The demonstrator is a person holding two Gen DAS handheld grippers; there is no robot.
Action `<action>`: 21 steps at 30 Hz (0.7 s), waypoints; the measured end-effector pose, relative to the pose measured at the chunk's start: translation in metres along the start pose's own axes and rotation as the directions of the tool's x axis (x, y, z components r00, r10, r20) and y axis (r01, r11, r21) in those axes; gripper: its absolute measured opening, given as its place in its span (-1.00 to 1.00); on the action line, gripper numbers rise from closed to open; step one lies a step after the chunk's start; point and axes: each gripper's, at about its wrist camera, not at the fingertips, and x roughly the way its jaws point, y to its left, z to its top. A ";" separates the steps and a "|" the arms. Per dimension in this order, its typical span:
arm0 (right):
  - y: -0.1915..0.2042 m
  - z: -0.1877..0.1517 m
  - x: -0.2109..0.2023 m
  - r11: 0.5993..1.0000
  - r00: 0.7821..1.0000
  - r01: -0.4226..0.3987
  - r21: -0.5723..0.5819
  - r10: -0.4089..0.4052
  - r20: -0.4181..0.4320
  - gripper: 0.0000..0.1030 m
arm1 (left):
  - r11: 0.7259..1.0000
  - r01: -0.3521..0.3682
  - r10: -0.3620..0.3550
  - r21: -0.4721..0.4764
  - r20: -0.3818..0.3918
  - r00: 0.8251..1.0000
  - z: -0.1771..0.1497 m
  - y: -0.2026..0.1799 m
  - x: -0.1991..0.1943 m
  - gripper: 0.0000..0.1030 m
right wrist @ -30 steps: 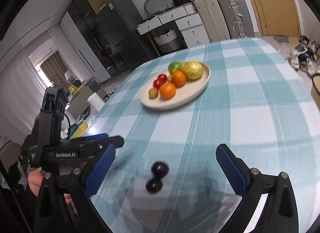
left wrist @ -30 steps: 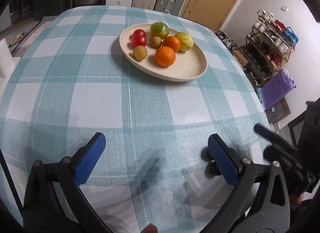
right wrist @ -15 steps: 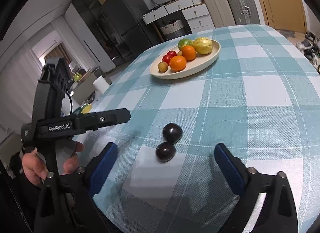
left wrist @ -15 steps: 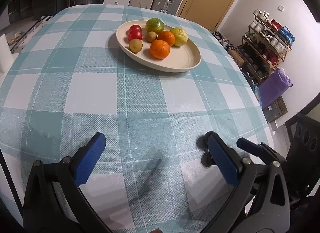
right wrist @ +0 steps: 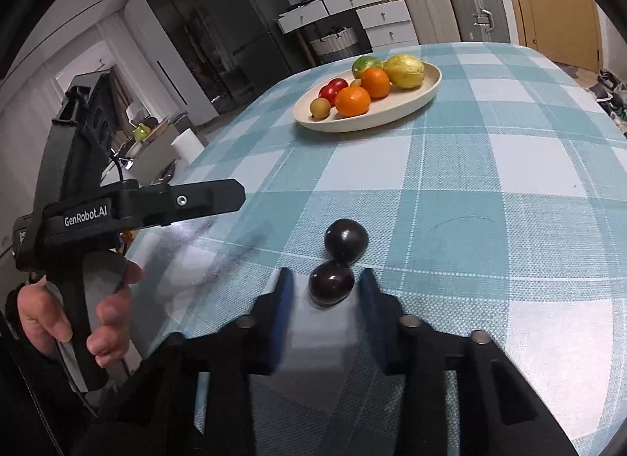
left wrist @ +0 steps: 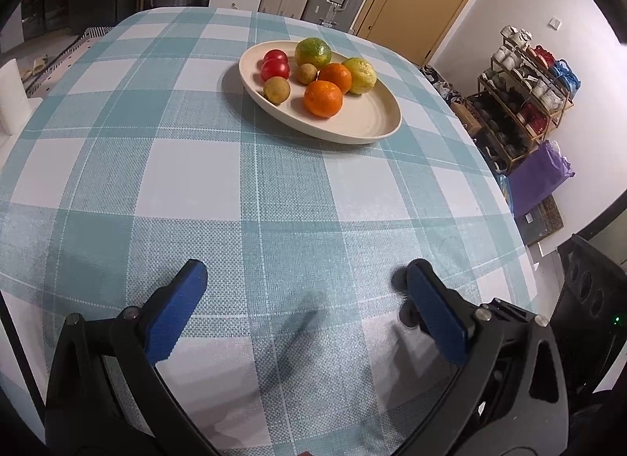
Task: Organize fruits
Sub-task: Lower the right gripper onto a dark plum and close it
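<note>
Two dark plums (right wrist: 339, 264) lie touching on the checked tablecloth (right wrist: 490, 166), near its edge, well short of the fruit plate (right wrist: 427, 93). Left gripper (left wrist: 305, 311) hangs released. Right gripper (right wrist: 327, 291) is closing around the nearer plum (right wrist: 331, 287).

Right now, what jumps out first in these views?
The cream plate of oranges, tomatoes and citrus sits at the table's far side. Two dark plums lie alone on the checked cloth near the front edge. The right tongs have closed around the nearer one; the left tongs are open over bare cloth.
</note>
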 end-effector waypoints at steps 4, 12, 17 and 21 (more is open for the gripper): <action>0.002 -0.002 -0.001 1.000 1.000 -0.022 -0.018 0.022 -0.010 -0.56 | 1.000 0.002 -0.002 -0.001 -0.004 1.000 -0.001 0.000 0.002 0.97; -0.006 -0.004 -0.015 1.000 0.999 -0.005 0.005 0.005 0.040 -0.56 | 0.999 0.050 -0.050 -0.003 -0.021 0.999 -0.002 -0.003 0.006 0.97; -0.025 -0.006 -0.028 0.997 0.996 0.022 0.080 -0.028 0.080 -0.56 | 0.997 0.074 -0.074 0.013 -0.037 0.997 0.001 -0.013 0.012 0.97; -0.037 -0.008 -0.037 0.993 0.993 0.045 0.107 -0.057 0.104 -0.56 | 0.994 0.093 -0.091 0.049 -0.044 0.995 -0.001 -0.029 0.018 0.97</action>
